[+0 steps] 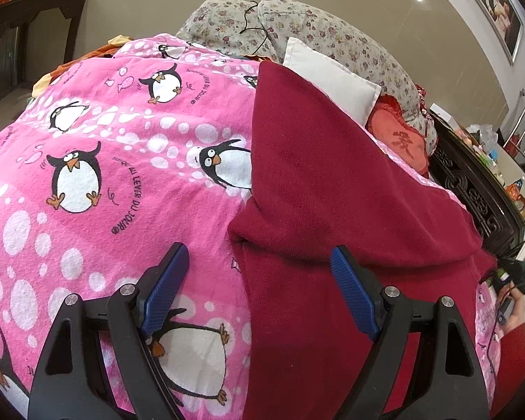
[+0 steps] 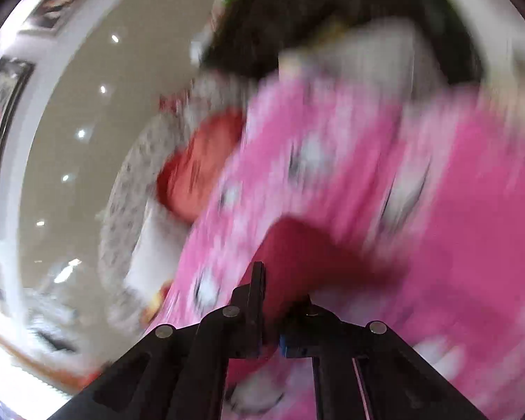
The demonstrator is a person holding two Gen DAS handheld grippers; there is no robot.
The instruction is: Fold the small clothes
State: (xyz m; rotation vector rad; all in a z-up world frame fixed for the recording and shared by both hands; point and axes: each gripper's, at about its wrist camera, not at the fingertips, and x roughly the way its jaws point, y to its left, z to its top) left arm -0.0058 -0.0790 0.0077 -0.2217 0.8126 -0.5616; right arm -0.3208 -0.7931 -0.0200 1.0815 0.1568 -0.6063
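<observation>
A dark red knit garment (image 1: 332,210) lies on a pink penguin-print blanket (image 1: 105,175), its upper part folded down over the lower part. My left gripper (image 1: 259,262) is open and empty above the garment's left edge, one blue finger (image 1: 168,287) over the blanket and the other over the red cloth. The right wrist view is heavily blurred. There my right gripper (image 2: 280,301) is shut on a corner of the red garment (image 2: 297,255) and holds it over the blanket (image 2: 437,210).
Floral pillows (image 1: 332,35), a white cushion (image 1: 329,77) and a red embroidered cushion (image 1: 399,140) lie at the head of the bed. A dark carved headboard (image 1: 472,192) runs along the right. A dark wooden cabinet (image 1: 24,35) stands at the far left.
</observation>
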